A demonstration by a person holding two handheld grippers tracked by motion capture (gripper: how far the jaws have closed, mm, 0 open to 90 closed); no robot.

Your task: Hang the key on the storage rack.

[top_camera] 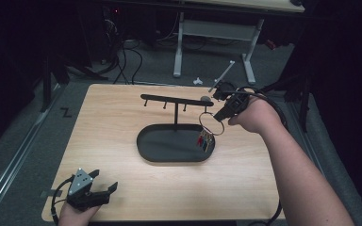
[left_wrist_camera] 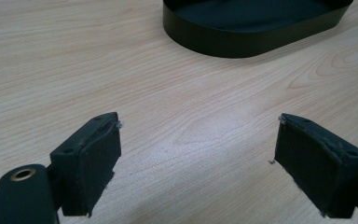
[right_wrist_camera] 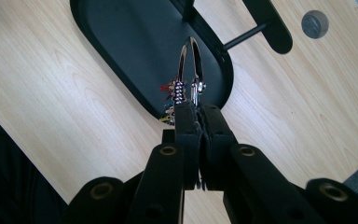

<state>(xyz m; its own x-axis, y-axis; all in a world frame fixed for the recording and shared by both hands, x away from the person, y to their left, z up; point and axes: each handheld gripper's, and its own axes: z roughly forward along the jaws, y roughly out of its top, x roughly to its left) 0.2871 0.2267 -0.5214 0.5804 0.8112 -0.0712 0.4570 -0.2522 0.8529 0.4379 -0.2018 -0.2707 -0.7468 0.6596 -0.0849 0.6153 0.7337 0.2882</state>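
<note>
Two claws in play: the right claw [right_wrist_camera: 198,109] is clenched on a metal ring [top_camera: 211,123] above the black tray [top_camera: 151,148], coloured tags [top_camera: 204,140] dangling, its own view showing the ring edge-on. Left claw [left_wrist_camera: 198,163] is spread wide over bare wooden desk [top_camera: 122,188]. One hook stand [top_camera: 176,100]; dark room beyond.

Black two-jaw tongs [top_camera: 104,188] — brass-ringed screw holes, grey three-cornered plate (left one), trailing black cables, bare forearms
</note>
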